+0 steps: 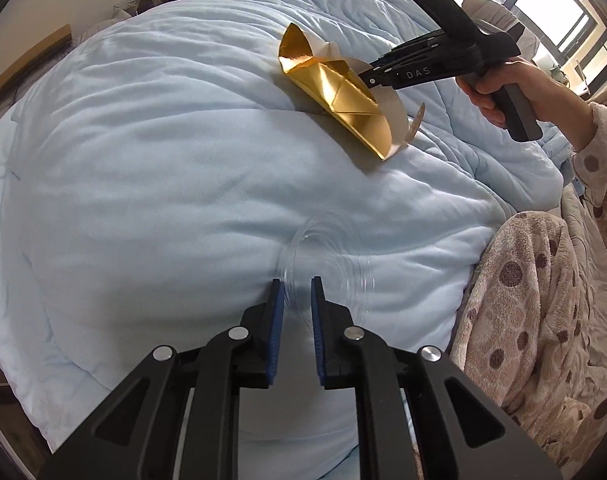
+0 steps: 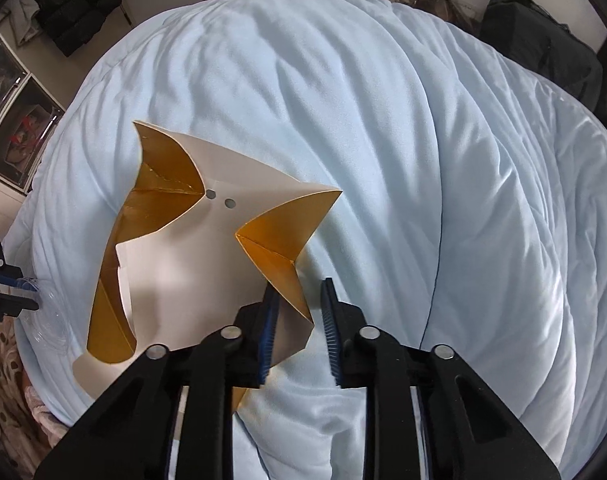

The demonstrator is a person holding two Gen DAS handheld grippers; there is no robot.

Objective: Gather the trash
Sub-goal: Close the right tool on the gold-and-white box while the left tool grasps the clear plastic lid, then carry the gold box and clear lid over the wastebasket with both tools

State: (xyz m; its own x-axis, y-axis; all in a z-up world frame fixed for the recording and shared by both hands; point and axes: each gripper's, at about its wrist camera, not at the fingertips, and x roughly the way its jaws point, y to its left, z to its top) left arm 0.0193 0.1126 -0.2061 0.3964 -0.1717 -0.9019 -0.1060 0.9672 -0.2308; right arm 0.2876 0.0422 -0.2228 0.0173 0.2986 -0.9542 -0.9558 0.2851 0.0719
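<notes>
The left gripper (image 1: pixel 296 285) is clamped on a clear plastic lid's (image 1: pixel 327 256) rim on the blue quilt (image 1: pixel 143 160), and beyond the lid the right gripper (image 2: pixel 299 286) has closed on a flap of the gold box (image 2: pixel 191 248) lying on the same quilt.

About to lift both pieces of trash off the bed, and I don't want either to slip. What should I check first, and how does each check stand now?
1. Left gripper closed on the clear plastic container: ok, its rim sits between the narrowed jaws.
2. Right gripper closed on the gold and white paper box: ok, one corner flap is pinched.
3. Box grip deep enough: cannot tell.
4. Blue quilt caught in either gripper: cannot tell.
5. Grippers apart: ok.
</notes>
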